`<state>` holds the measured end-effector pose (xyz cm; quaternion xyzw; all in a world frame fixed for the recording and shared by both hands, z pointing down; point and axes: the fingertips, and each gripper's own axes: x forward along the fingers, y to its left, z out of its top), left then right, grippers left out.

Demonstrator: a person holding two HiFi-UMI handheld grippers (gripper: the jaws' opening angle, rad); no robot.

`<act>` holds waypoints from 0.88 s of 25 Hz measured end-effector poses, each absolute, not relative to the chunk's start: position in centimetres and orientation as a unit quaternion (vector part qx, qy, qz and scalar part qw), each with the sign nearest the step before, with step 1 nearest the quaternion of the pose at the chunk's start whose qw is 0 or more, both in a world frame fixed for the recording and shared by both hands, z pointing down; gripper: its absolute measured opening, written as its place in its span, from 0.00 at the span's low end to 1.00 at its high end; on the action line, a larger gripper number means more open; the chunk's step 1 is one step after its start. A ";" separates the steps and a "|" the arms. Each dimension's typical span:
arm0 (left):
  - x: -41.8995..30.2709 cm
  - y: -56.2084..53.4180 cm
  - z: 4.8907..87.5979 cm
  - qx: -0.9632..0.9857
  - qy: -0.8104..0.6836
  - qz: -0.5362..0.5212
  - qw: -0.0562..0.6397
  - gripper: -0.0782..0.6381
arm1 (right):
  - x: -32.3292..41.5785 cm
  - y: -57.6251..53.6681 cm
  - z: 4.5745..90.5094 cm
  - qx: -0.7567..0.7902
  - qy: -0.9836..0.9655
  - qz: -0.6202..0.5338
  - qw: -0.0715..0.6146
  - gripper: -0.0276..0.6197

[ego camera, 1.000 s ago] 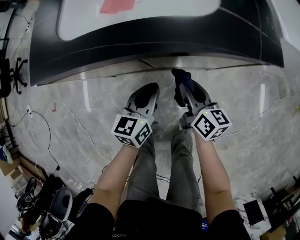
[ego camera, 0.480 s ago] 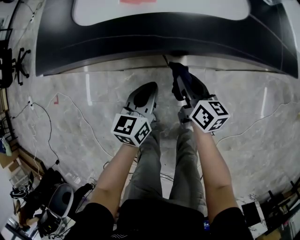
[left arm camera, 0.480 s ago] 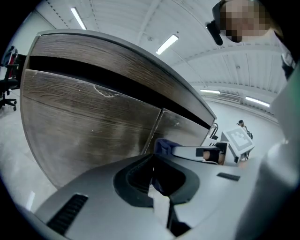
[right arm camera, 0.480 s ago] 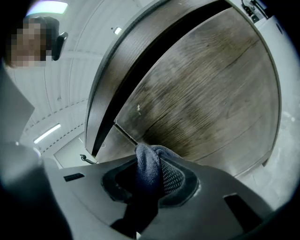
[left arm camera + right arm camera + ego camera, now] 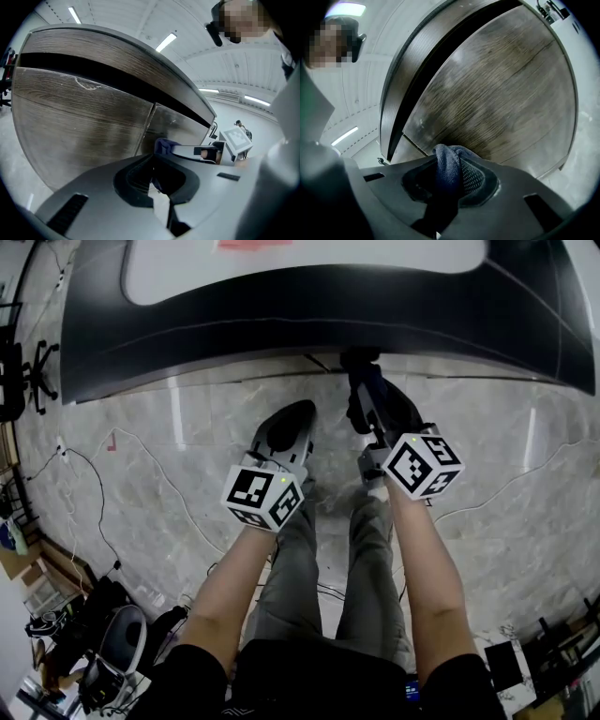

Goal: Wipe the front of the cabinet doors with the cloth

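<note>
Blue cloth (image 5: 448,169): clamped in right gripper (image 5: 451,183) jaws, close against the wood-grain cabinet door (image 5: 501,93) by its seam; left gripper (image 5: 153,183) clenched, empty, idle alongside; best handled by pressing flat, in overlapping strokes.

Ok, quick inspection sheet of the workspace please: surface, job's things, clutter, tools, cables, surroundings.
Surface: wood-grain cabinet doors, with a vertical seam between two of them; a pale squiggly mark on the door left of it.
Job's things: dark blue cloth, bunched, close to the door; contact cannot be told.
Clutter: assorted gear on the floor, behind the person to the left.
Tools: right tool shut on the cloth; left tool shut, empty, held off the doors.
Cables: thin white cables across the marble floor.
Surroundings: dark countertop above the doors; office chair far left.
</note>
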<state>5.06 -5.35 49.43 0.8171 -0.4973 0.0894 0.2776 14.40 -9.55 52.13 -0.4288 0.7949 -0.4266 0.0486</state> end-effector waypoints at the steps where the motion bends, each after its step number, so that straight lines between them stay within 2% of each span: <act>1: 5.6 -5.7 49.5 0.818 -0.495 0.090 0.278 0.12 | 14.9 -9.8 52.1 -0.430 0.795 -0.425 0.049 0.17; 22: 22.2 -7.6 49.5 0.861 -0.414 0.096 0.279 0.12 | 34.9 -11.2 51.4 -0.534 0.747 -0.386 0.086 0.17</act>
